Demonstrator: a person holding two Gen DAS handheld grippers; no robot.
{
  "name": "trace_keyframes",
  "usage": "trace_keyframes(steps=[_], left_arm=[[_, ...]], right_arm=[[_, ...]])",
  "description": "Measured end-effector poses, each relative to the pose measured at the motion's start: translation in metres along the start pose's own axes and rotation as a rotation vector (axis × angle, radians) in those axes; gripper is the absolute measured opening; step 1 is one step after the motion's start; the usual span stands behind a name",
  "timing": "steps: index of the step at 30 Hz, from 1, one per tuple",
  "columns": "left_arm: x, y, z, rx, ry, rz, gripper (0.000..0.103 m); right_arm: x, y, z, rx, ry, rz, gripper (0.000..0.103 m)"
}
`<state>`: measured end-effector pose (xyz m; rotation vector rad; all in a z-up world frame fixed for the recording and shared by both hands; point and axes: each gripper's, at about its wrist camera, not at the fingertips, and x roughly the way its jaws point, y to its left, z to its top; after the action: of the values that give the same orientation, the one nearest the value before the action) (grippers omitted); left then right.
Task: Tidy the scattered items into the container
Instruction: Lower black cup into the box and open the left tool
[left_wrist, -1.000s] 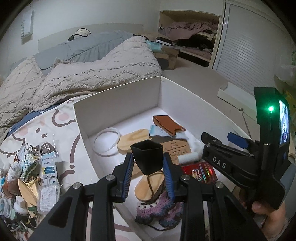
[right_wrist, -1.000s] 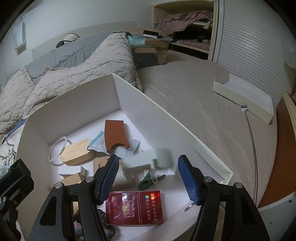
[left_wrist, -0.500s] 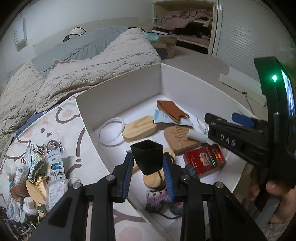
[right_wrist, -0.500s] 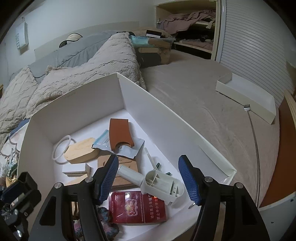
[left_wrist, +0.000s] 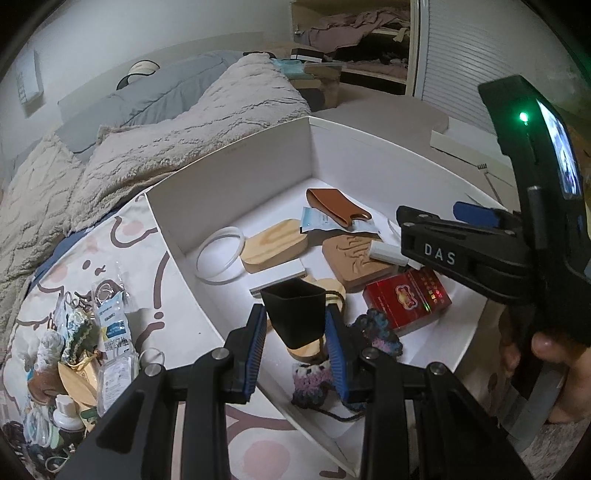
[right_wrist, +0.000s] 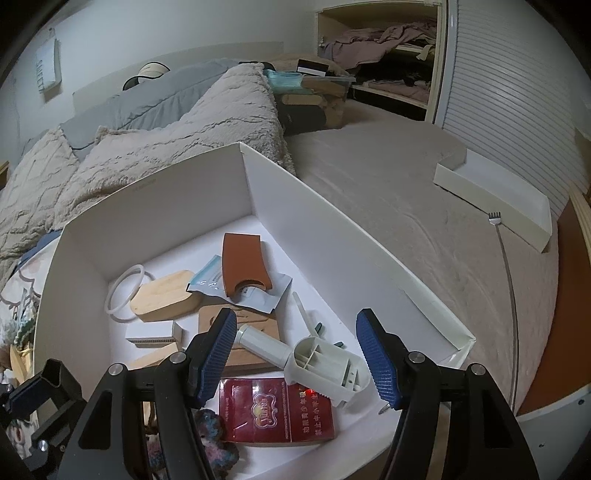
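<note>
L wrist: my left gripper (left_wrist: 295, 325) is clamped on a black cup (left_wrist: 293, 314), held over the white box's (left_wrist: 236, 158) near edge.

R wrist: my right gripper (right_wrist: 297, 356) hangs w/ jaws apart, nothing gripped; white plastic gadget (right_wrist: 314, 360) lies below in the box, touching the red pack (right_wrist: 275, 410).

Dim, cool indoor light; both fisheye views bend strongly at dark, vignetted corners (sharp centrally), with soft shadows inside the white cardboard box (right_wrist: 343, 236).

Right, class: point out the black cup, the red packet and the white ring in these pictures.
black cup (left_wrist: 295, 314), left wrist view, on its front wall
red packet (right_wrist: 275, 415), right wrist view, on its printed top face
white ring (left_wrist: 220, 254), left wrist view, on its band
</note>
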<state>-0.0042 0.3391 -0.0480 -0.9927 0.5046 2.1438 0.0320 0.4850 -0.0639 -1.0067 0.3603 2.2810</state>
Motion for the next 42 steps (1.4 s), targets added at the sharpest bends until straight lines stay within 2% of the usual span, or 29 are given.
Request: trace_keyframes(steps=[9,11,13,42], left_arm=[[0.000,0.002,-0.001,-0.014,0.004,0.009,0.034],[-0.001,0.002,-0.001,-0.013,-0.002,0.007,0.044],[-0.002,0.001,-0.001,-0.011,-0.010,0.012,0.048],[-0.012,-0.001,0.003,-0.025,-0.039,-0.003,0.048]], right_arm=[[-0.001,0.001,0.000,-0.002,0.001,-0.003,0.067],[-0.001,0.001,-0.001,-0.003,0.001,-0.004,0.068],[-0.001,0.001,-0.001,-0.004,0.002,-0.004,0.067],[-0.004,0.002,-0.003,0.002,-0.014,0.007,0.067]])
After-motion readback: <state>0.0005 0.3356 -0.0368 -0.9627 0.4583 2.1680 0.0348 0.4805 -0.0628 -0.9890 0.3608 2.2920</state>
